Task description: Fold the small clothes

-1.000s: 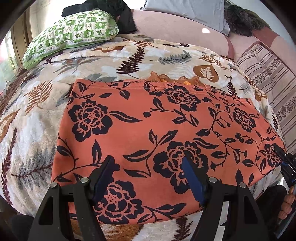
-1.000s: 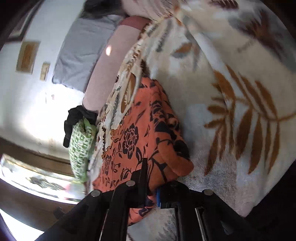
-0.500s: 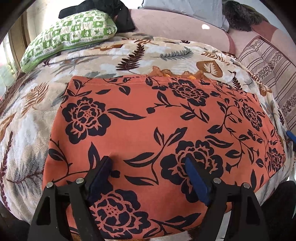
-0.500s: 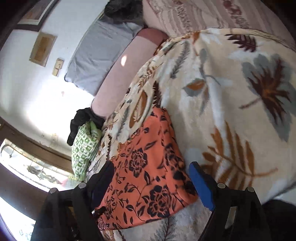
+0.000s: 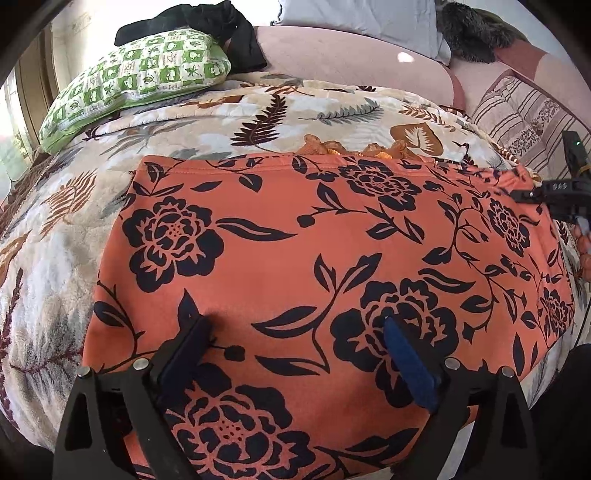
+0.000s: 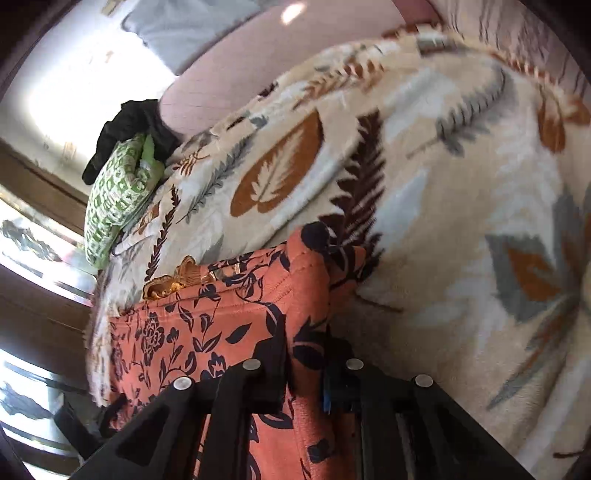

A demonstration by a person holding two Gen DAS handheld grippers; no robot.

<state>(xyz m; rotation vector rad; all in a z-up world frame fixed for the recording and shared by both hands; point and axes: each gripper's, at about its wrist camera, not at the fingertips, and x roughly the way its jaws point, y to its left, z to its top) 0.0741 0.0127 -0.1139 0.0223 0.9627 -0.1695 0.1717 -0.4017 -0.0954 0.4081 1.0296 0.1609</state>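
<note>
An orange cloth with black flowers (image 5: 295, 266) lies spread flat on the leaf-patterned blanket (image 5: 258, 110) of a bed. My left gripper (image 5: 295, 343) is open, its fingers wide apart just above the cloth's near part, holding nothing. My right gripper (image 6: 306, 354) is shut on the cloth's far right corner (image 6: 295, 280), which bunches between the fingers. The right gripper also shows at the right edge of the left wrist view (image 5: 554, 192). A gold-orange frilly bit (image 5: 332, 147) sticks out past the cloth's far edge.
A green and white patterned pillow (image 5: 136, 81) lies at the far left with a black garment (image 5: 207, 26) behind it. A pink headboard (image 5: 351, 55) runs along the back. A striped cushion (image 5: 524, 118) sits at the far right.
My right gripper went from shut to open, moved along the cloth's right edge to the far corner and shut on it. My left gripper stayed open and drew closer to the cloth.
</note>
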